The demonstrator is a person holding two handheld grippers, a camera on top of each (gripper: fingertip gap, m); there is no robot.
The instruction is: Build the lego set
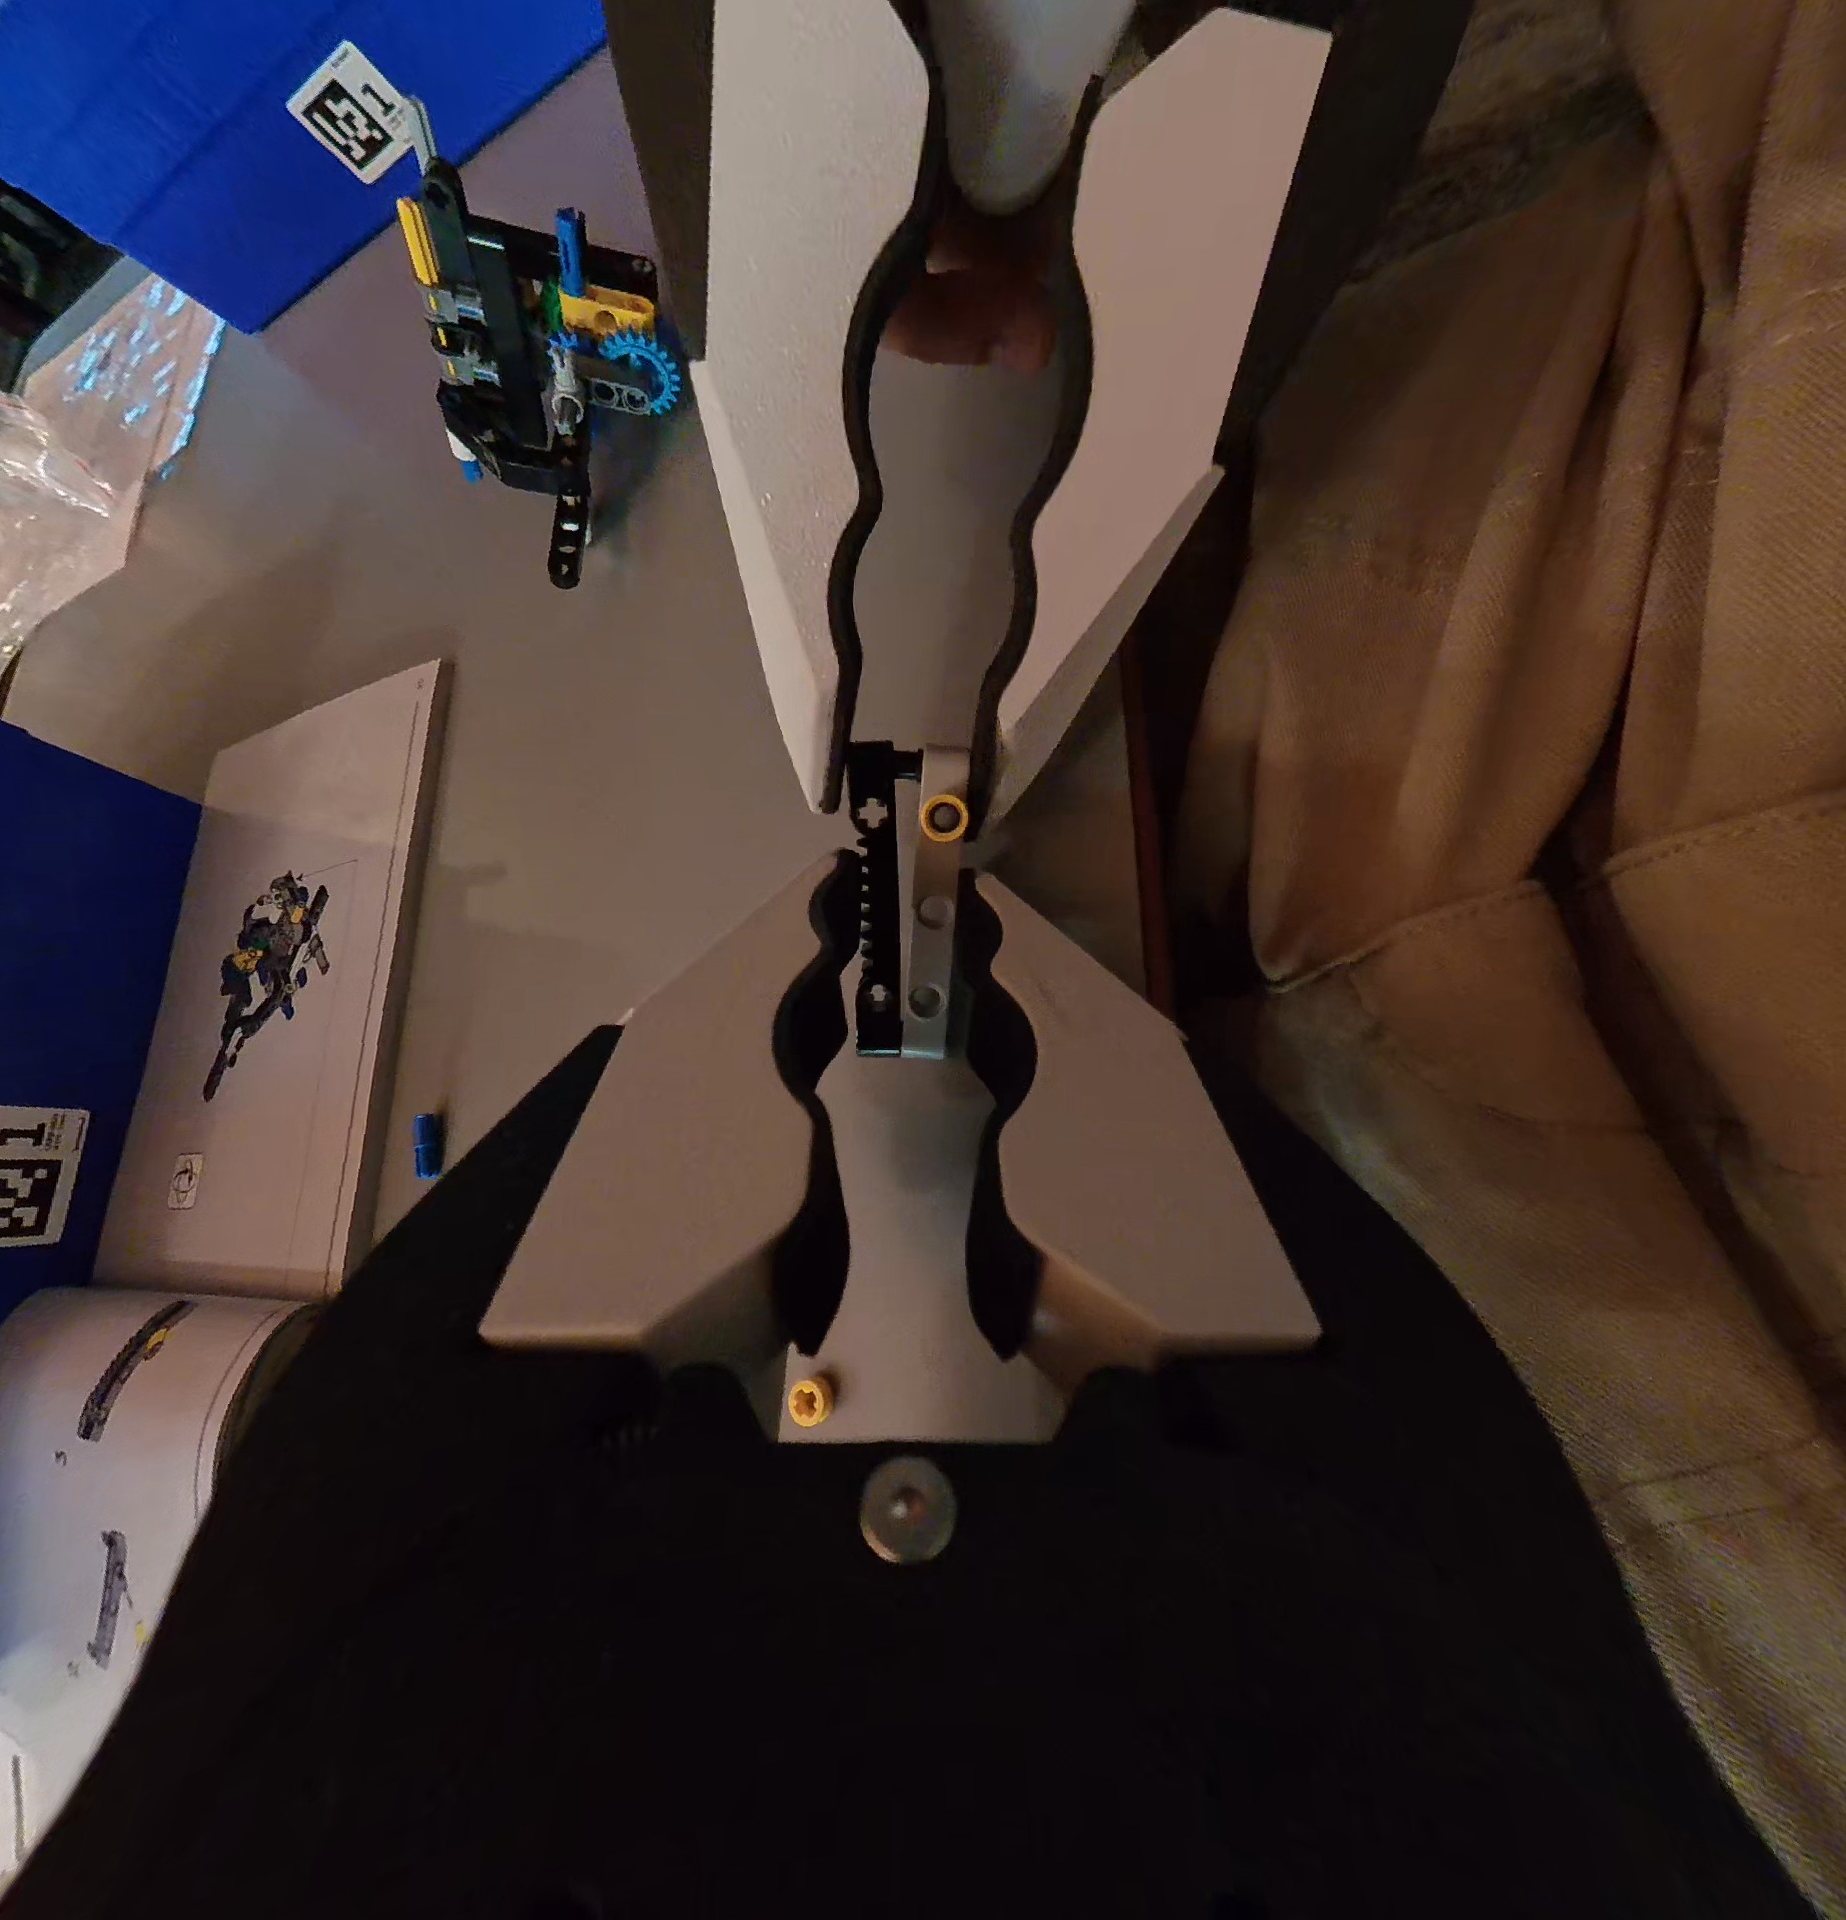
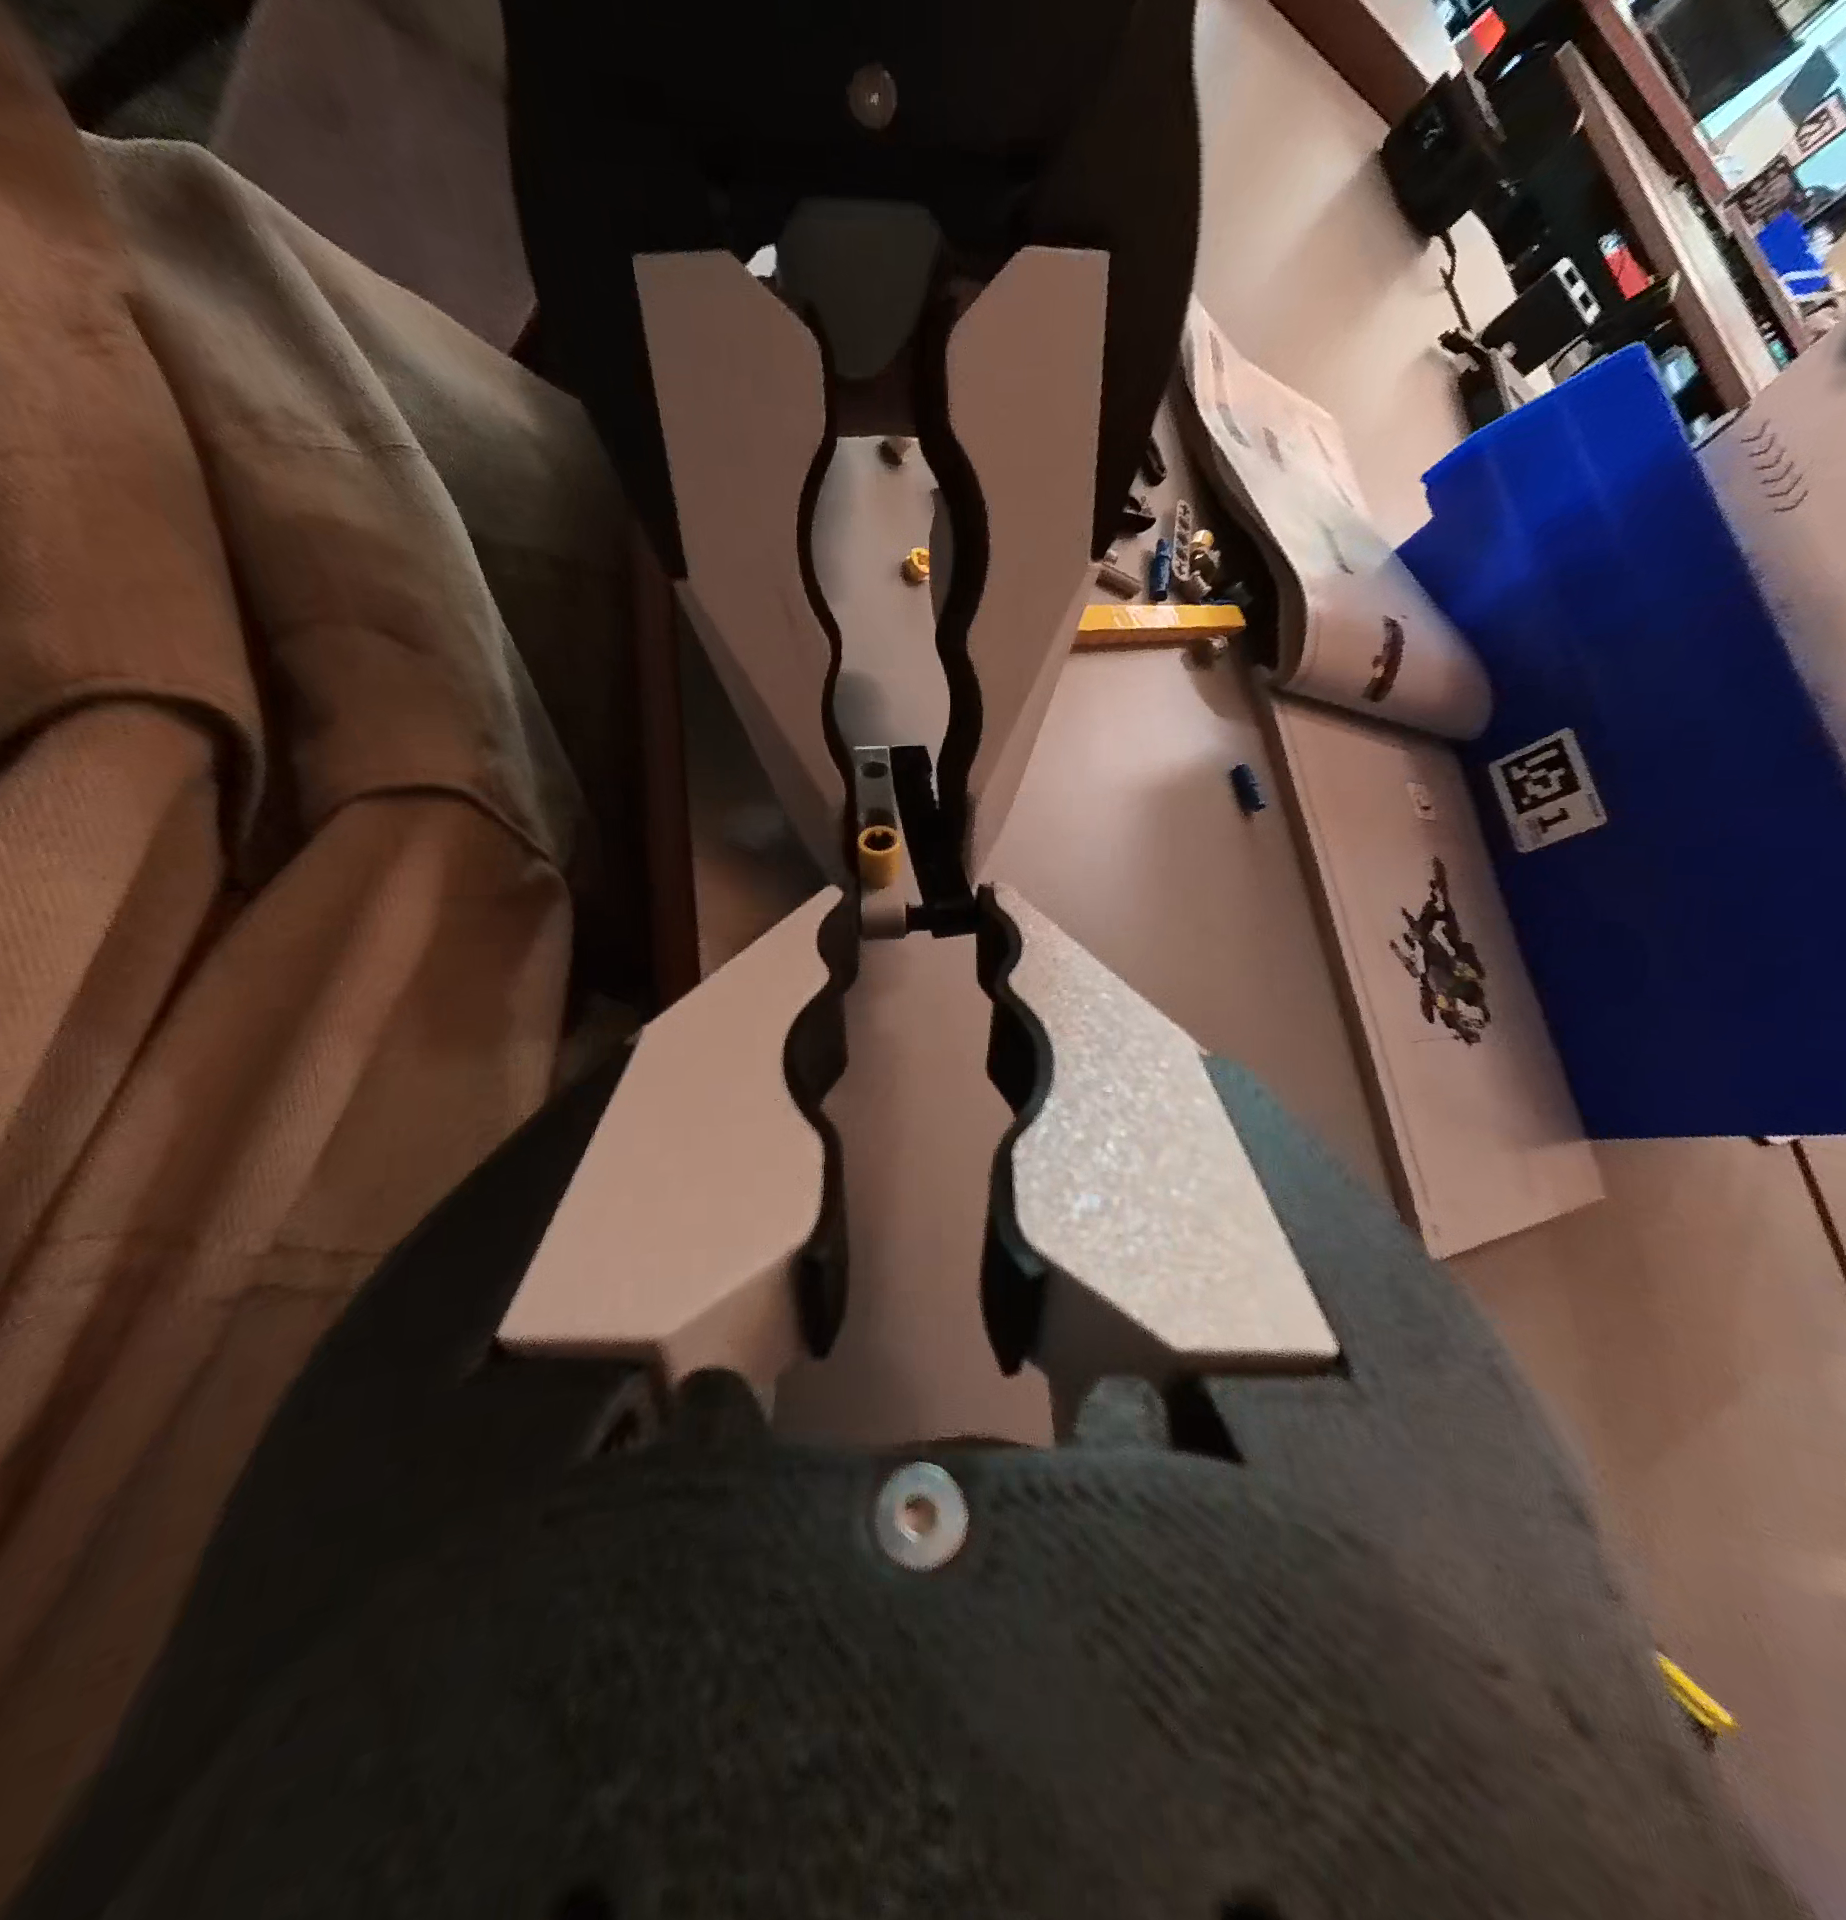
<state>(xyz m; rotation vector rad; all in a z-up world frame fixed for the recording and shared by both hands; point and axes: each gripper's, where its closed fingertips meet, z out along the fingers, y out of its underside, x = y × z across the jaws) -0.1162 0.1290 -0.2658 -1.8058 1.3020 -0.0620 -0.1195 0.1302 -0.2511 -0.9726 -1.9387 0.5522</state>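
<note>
The left gripper (image 1: pixel 903 956) pinches a small assembly of a black toothed lego rack (image 1: pixel 873 925) and a grey holed lego beam (image 1: pixel 934 914). The right gripper (image 2: pixel 914 914) apparently grips the assembly's opposite end, above the worktop (image 1: pixel 586 727).

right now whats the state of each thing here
left gripper: shut on the grey beam
right gripper: shut on the grey beam's far end
grey beam: held in the air, black gear rack alongside
partly built model: standing untouched on the table
instruction booklet: lying closed
</note>
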